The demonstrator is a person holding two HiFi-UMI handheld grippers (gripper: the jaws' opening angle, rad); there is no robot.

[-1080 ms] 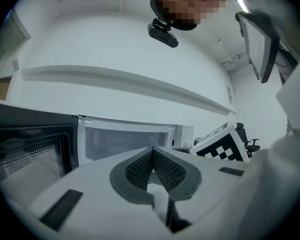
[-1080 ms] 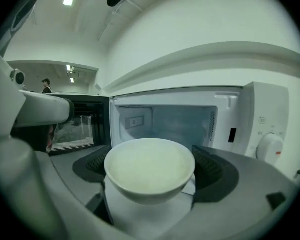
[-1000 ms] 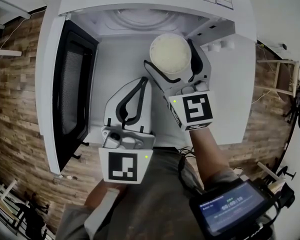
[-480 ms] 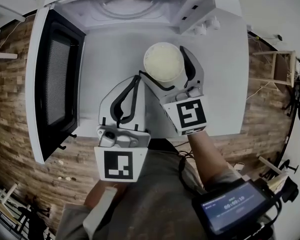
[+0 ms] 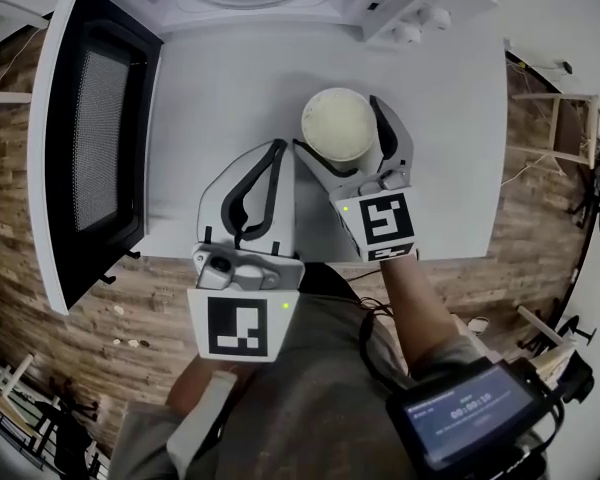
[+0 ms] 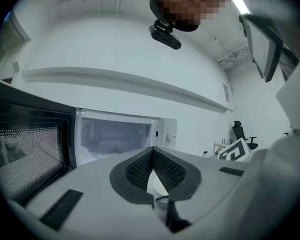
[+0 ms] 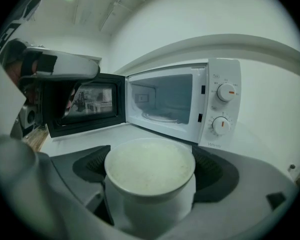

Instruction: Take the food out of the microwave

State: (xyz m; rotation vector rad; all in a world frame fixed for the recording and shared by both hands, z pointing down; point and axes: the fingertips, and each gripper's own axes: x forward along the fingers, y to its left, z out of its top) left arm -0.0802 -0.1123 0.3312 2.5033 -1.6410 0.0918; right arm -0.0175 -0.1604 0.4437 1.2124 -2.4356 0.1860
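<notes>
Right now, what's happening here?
A person holds a gripper in each hand. The right gripper is shut on a white bowl of food, already outside the microwave, over the white counter. The left gripper is beside it, jaws together and empty. The microwave's door stands open, no food inside.

this looks like an office or a test room, not a home kitchen. a white microwave (image 7: 210, 104) stands on a plain white desk (image 5: 220, 98). the floor (image 5: 10, 268) is of wood planks and the walls (image 6: 115, 49) are bare and white. a strip light (image 6: 238, 3) hangs overhead, and a black office chair (image 6: 238, 132) stands far back.
</notes>
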